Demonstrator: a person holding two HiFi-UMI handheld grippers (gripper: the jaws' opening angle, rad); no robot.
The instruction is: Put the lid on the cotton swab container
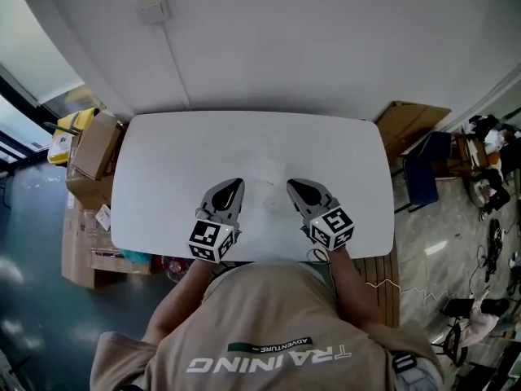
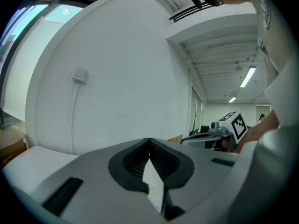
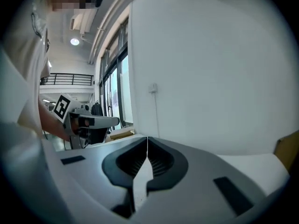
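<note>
Left gripper — closed, right gripper closed

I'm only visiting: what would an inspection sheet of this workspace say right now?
Surface: white table, mostly bare.
Job's things: faint pale shapes between the grippers, too washed out to identify.
Clutter: nothing seen on the table.
Grippers: left gripper and right gripper low over the table's near side, jaws shut, empty.
Cables: cord running down from a wall box.
Surroundings: boxes on the left, chair on the right.
</note>
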